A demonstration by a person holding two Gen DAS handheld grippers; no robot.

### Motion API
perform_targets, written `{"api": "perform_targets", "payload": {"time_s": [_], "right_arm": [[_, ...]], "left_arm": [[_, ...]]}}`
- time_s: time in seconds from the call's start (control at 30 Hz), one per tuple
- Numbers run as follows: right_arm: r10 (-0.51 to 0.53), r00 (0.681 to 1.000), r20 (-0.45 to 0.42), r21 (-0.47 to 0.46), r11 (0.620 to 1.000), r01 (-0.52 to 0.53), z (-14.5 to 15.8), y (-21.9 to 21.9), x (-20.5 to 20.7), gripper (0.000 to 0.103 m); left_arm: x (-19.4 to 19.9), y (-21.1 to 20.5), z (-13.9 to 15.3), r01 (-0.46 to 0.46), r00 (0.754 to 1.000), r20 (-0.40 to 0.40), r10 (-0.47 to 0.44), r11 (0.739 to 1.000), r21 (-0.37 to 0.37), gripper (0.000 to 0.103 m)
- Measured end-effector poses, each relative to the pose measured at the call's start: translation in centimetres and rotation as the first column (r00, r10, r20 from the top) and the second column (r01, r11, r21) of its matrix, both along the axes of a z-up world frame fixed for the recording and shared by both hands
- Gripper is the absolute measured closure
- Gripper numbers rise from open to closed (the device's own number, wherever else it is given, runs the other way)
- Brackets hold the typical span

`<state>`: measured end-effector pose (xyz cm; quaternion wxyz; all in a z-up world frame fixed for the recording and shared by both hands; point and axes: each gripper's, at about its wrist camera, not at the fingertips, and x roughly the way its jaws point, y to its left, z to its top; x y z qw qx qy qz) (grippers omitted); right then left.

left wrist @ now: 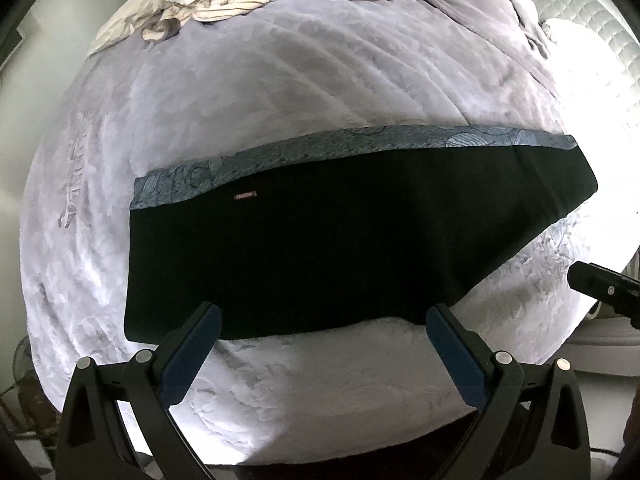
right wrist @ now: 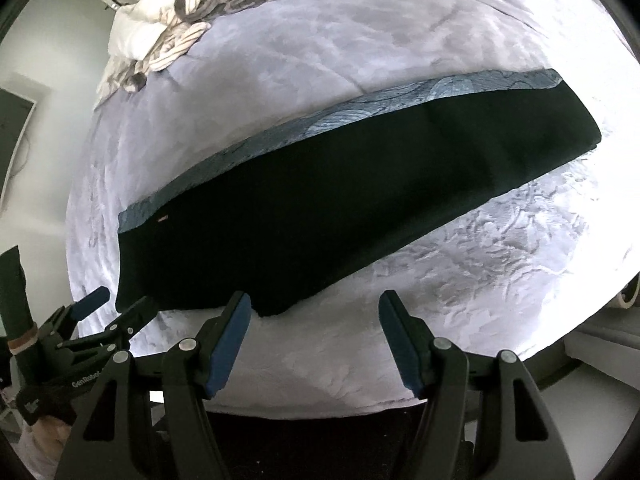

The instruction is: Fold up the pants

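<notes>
Fingers of left gripper [left wrist: 322, 320] and right gripper [right wrist: 316, 308] gape empty above the pants [left wrist: 340, 248]; each should pinch one end evenly before folding.

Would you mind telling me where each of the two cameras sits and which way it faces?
Left wrist: sits on the left tool, looking steeply down over its open fingers at the black pants on the grey blanket; the right tool's tip pokes in at the right edge.
Right wrist: sits on the right tool, also facing down at the pants; the left tool and a sleeve show at left.
Shared: pants, blanket, striped bedding.
</notes>
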<state>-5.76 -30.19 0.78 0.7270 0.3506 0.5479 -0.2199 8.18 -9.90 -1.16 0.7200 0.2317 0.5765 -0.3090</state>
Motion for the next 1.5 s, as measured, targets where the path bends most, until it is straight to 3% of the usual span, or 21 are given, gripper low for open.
{"api": "perform_targets", "payload": {"time_s": [0.23, 0.63, 0.97, 1.5], "right_arm": [[0.006, 0.999, 0.038, 0.044, 0.999, -0.008, -0.4, -4.2, -1.4, 0.033], [0.037, 0.998, 0.055, 0.11, 0.993, -0.043, -1.5, -14.9, -6.4, 0.033], [-0.025, 0.998, 0.064, 0.148, 0.989, 0.016, -2.7, -21.7, -9.8, 0.033], [-0.135, 0.989, 0.064, 0.181, 0.976, 0.121, -5.8, -27.5, -11.9, 0.033]], "left_arm": [[-1.8, -4.5, 0.6, -0.018, 1.0, 0.026, 0.017, 0.999, 0.049, 0.0], [-7.4, -16.0, 1.3, -0.06, 0.998, 0.043, 0.055, 0.99, 0.127, 0.0], [-10.2, -22.6, 1.2, 0.005, 0.999, 0.045, -0.013, 0.987, 0.162, 0.0], [-11.4, -29.5, -2.0, 0.108, 0.993, 0.022, -0.117, 0.967, 0.232, 0.0]]}}
